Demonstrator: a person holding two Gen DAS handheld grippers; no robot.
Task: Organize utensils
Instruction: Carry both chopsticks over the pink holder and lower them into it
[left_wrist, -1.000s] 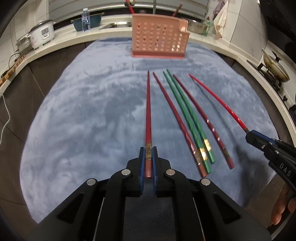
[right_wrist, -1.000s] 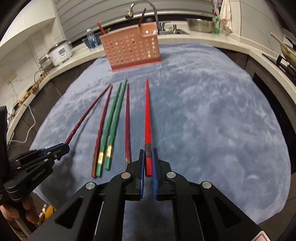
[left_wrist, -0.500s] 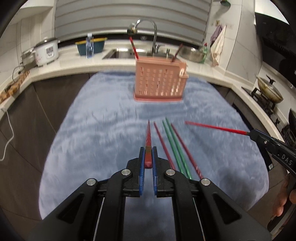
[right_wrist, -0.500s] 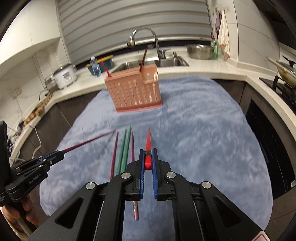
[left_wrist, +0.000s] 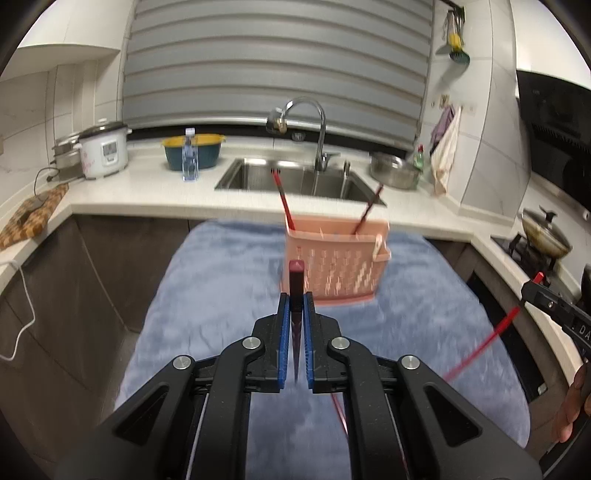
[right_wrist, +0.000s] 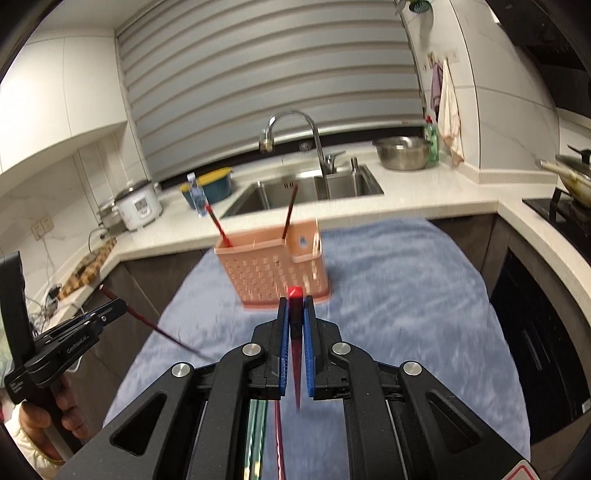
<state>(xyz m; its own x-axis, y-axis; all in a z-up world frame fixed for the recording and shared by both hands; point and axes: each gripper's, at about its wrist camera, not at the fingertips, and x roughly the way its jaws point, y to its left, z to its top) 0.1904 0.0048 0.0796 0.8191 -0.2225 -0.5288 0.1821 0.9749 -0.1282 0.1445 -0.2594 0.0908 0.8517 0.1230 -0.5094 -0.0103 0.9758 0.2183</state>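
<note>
My left gripper (left_wrist: 295, 295) is shut on a dark red chopstick (left_wrist: 296, 280) that hangs tip down, held above the blue cloth. My right gripper (right_wrist: 295, 301) is shut on a bright red chopstick (right_wrist: 296, 295), also tip down; it shows at the right of the left wrist view (left_wrist: 480, 350). The pink perforated utensil basket (left_wrist: 334, 264) stands on the cloth ahead of both grippers, and in the right wrist view (right_wrist: 271, 267), with two red chopsticks (left_wrist: 282, 199) leaning in it. Green and red chopsticks (right_wrist: 258, 435) lie on the cloth below the right gripper.
The blue cloth (left_wrist: 221, 280) covers a table set inside a U-shaped counter. Behind are a sink (left_wrist: 295, 179) with a tap, a rice cooker (left_wrist: 103, 151), a bottle (left_wrist: 189, 155), a steel bowl (left_wrist: 393, 171) and a wok (left_wrist: 546, 238) at the right.
Both grippers have lifted their chopsticks off the cloth and swung them from lying flat to hanging tip down. Both views have tilted up toward the basket and sink.
</note>
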